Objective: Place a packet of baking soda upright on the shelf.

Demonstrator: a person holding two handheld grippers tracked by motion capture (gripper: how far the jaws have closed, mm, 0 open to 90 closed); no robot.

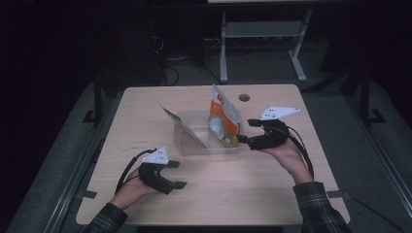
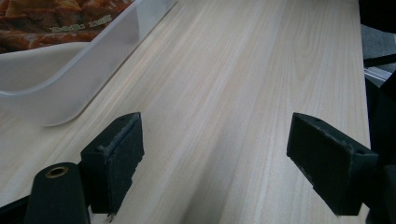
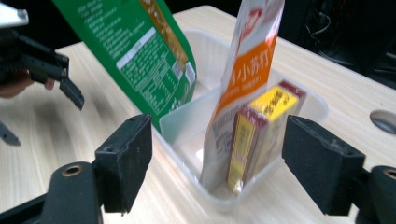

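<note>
Wooden table [image 1: 272, 194], pale grain, carries everything; a round hole [image 1: 244, 97] sits near its far edge.

Clear plastic bin [image 1: 194, 145] at table centre, shallow, split by an inner wall; in the left gripper view its rounded corner [image 2: 56, 105] lies just ahead and to the side of the jaws.

Green packet [image 1: 182, 127] leans tilted in the bin's left compartment, top edge jutting out over the rim toward the left; printed back faces the right gripper view [image 3: 140, 56].

Orange-and-white pouch [image 1: 222, 114] stands nearly upright in the right compartment; taller than the bin wall; seen close in the right gripper view [image 3: 250, 70].

Small yellow-and-red box [image 3: 261, 135] stands on end just beside the pouch, touching it, against the bin's near wall; slightly blurred.

Right gripper [image 1: 244, 131] held level just beside the bin's right end; jaws spread wide, nothing pressed between the pads; box and pouch lie beyond them, inside the bin.

Left gripper [image 1: 177, 174] low over bare table, near-left of the bin, apart from it; jaws released, wide, empty.
</note>
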